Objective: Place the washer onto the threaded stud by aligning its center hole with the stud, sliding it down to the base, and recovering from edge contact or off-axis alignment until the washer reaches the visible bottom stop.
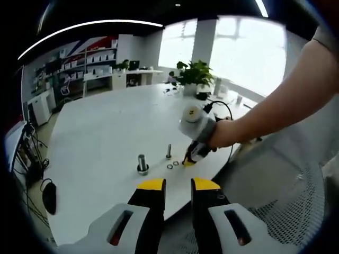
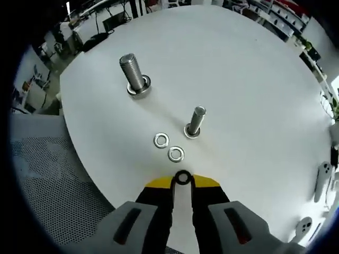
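Right tool: my right tool [image 2: 182, 180] has its jaws pinched narrow on a washer [image 2: 183, 177], gripped by its rim so the ring stands up between the yellow tips with the hole facing me.
Left tool: my left tool [image 1: 176, 186] hangs back over the counter [image 1: 106, 137] edge, jaws a narrow gap apart and holding nothing.
Studs: the small stud [image 2: 195, 121] stands upright just ahead of my right tool, with a washer already at its foot as far as I can judge; the large stud [image 2: 134, 75] is farther off to the left.
Loose washers: two spare washers [image 2: 168, 147] lie flat on the counter between my right tool and the small stud.
Step in hand: I judge I am carrying the gripped washer toward a stud; which stud it fits I cannot tell.
How I'd do it well: tip the washer level, bring the hole over the stud top, lower slowly along the axis.
Risk: an edge catching the threads; I'd lift, re-centre, then release once it sits at the base.
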{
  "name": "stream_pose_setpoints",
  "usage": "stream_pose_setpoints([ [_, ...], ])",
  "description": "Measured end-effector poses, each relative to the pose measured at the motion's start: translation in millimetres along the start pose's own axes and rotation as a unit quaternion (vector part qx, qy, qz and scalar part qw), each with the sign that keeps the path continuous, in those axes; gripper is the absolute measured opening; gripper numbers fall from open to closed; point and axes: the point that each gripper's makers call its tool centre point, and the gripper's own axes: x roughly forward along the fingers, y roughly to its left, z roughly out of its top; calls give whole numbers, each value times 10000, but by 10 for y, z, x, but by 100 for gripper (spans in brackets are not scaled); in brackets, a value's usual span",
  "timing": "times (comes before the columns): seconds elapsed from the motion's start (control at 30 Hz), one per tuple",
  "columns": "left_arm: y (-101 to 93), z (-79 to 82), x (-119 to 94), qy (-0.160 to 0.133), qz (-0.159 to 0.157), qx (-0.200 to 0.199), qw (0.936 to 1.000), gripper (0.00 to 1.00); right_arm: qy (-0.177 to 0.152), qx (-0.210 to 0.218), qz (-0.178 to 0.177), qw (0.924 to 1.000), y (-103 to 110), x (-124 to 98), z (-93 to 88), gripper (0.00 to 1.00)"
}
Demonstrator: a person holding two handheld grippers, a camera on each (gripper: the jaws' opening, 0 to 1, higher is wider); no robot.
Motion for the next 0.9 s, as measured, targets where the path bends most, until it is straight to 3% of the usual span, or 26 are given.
stream_pose_setpoints([
  [0.17, 7, 11, -2, -26, 13, -13, 10000, 16, -18, 99, 3, 9999, -47, -46, -20, 14],
  [0.43, 16, 25, -6, -71, 40, -19, 10000, 16, -426, 58, -37, 9991, -163, -200, 253, 14],
  [0.73, 30, 43, -12, -125, 71, -35, 9999, 16, -640, -127, -92, 9978, -180, -346, 508, 14],
  [0.9, 31, 39, -14, -115, 82, -38, 9999, 16, -462, -454, -125, 9978, -227, -330, 462, 14],
])
